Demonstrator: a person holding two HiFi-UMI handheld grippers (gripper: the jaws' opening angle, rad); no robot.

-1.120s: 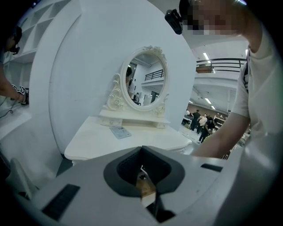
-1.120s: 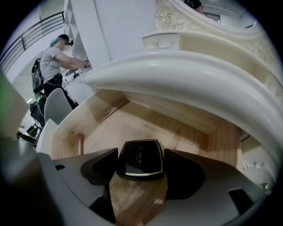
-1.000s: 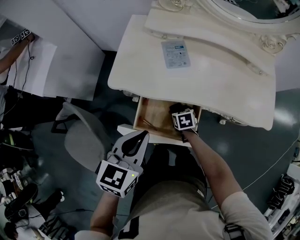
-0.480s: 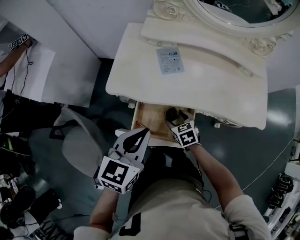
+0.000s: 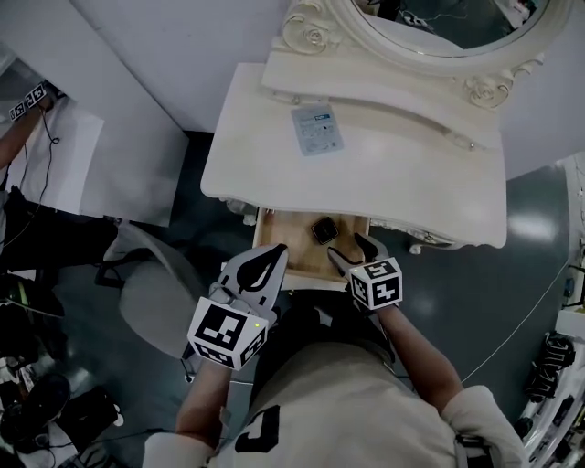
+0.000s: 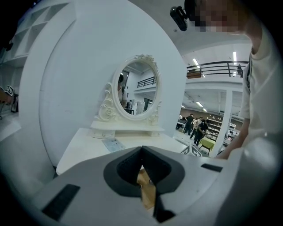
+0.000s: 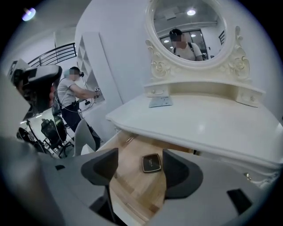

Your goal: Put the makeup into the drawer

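A small dark square makeup compact [image 5: 323, 229] lies flat on the wooden floor of the open drawer [image 5: 285, 239] under the white dressing table [image 5: 402, 174]. My right gripper [image 5: 350, 250] hangs open just in front of the drawer with nothing between its jaws. In the right gripper view the compact [image 7: 151, 162] lies beyond the spread fingertips of that gripper [image 7: 141, 170], apart from both. My left gripper [image 5: 266, 266] is shut and empty at the drawer's front left corner. In the left gripper view its tips [image 6: 141, 150] meet, with drawer wood [image 6: 147, 189] showing below.
A flat blue-and-white sachet [image 5: 317, 129] lies on the tabletop [image 7: 208, 119]. An ornate oval mirror [image 5: 439, 23] stands at the back. A grey chair [image 5: 155, 292] stands left of me. Another person [image 7: 70, 95] works at the far left.
My right gripper has drawn back out of the drawer toward me, open, leaving the compact lying inside. The left gripper has stayed shut near the drawer front.
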